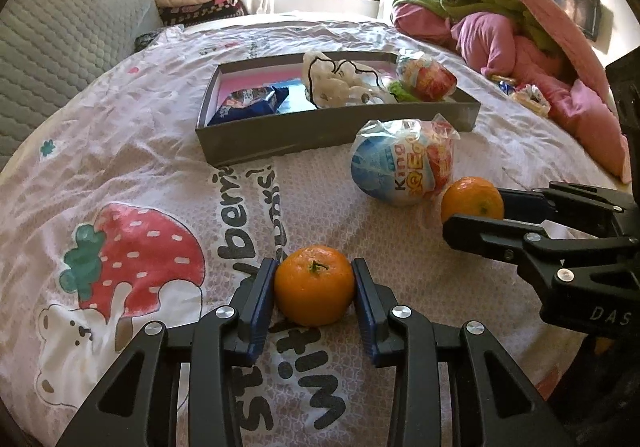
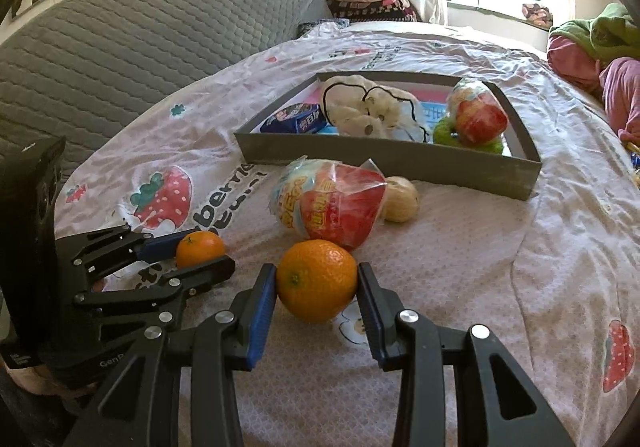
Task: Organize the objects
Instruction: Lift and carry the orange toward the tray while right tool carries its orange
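Both tangerines gripped on the bedspread, lift and carry to the box is next.

Near tangerine point(image 1: 315, 284) sits between my left gripper point(image 1: 315, 289) pads, clamped; far tangerine point(image 2: 316, 280) clamped in my right gripper point(image 2: 317, 289). Grey box point(image 1: 280, 143) lies ahead, past the bagged toy egg point(image 1: 404, 167); I must clear its wall.

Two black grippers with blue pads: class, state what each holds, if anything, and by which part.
Left gripper pinches a small stemmed orange tangerine across its sides. Right gripper pinches another round orange tangerine across its sides.
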### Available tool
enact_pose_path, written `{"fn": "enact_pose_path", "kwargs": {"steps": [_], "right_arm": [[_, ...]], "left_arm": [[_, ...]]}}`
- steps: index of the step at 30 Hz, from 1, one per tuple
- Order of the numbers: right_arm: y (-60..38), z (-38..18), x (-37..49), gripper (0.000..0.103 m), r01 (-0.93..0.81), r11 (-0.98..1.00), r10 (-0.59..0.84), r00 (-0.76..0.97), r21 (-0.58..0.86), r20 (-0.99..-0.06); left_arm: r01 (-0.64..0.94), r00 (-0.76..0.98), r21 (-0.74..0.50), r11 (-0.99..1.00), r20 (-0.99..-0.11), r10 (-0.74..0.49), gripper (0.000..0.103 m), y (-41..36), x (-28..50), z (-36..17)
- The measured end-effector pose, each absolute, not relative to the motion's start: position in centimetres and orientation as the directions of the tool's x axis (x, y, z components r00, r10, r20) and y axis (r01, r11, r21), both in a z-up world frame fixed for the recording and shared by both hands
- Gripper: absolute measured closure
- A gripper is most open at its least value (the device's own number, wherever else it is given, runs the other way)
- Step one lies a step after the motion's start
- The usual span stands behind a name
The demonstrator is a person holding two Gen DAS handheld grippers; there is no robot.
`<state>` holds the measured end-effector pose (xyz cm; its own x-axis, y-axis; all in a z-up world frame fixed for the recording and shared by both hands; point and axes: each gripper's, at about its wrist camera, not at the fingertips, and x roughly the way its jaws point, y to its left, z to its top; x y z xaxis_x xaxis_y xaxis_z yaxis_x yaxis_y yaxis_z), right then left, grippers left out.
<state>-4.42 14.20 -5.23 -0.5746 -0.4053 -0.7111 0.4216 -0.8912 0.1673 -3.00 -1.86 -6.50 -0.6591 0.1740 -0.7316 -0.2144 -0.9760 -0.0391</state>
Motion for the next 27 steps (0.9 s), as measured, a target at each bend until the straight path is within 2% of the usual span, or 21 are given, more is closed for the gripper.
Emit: {"fn": "enact_pose_path", "kwargs": {"steps": [14, 27], "right_arm": [[15.0, -3.7, -3.7, 0.063, 0.413, -0.902, -0.387, -0.641, 0.126, -0.663], [16.7, -3.1, -4.3, 0.062, 0.41, -0.896, -0.423, -0.675, 0.169, -0.605]], "left_arm": [[-0.169, -0.675, -0.061, -0.984, -0.72, 0.161, 0.065, -1.7, -3.3, -4.5], [-0.152, -0.712, -0.037, -0.988, -0.689, 0.135, 0.065, -1.2, -4.0, -3.5]]}}
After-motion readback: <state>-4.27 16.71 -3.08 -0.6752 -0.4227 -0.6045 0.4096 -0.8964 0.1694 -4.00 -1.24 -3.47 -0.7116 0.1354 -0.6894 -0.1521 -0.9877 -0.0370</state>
